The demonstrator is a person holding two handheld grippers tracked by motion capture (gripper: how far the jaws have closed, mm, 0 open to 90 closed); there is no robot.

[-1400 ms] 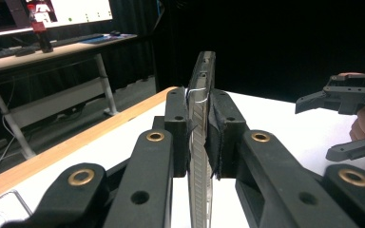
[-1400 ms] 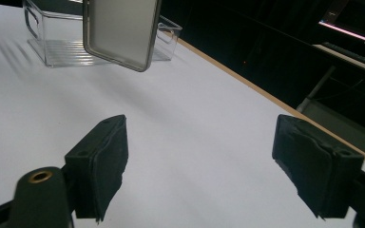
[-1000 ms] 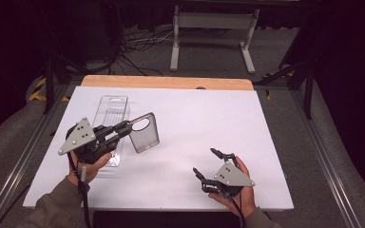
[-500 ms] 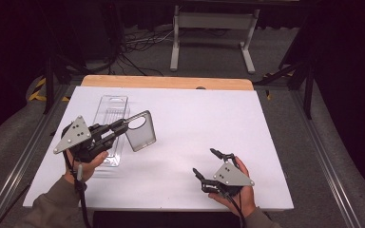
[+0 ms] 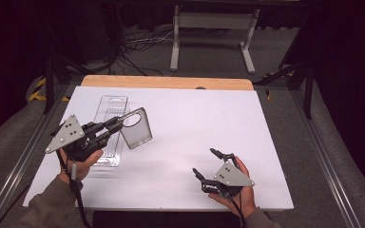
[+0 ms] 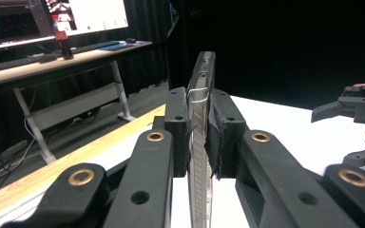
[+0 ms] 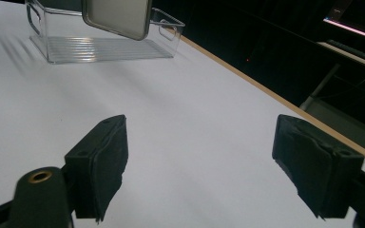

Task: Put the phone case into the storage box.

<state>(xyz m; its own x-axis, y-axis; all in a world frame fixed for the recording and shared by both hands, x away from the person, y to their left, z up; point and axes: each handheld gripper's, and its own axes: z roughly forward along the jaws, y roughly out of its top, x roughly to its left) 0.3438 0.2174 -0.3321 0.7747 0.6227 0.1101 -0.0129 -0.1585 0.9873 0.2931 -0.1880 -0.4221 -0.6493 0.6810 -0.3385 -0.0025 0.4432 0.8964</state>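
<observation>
Clear bin lies on the tabletop under the left gripper, fingers clamped on a tilted grey phone case; right gripper fingers apart

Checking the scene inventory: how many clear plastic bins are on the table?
1. The clear bin lies at the table's left, behind the left gripper, which clamps a grey flat case beside it. Right gripper is open, near the front edge.

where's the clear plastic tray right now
In the high view the clear plastic tray lies on the left part of the white table, lengthwise toward the far edge, beside the left hand-held gripper that holds a grey phone case.
</observation>
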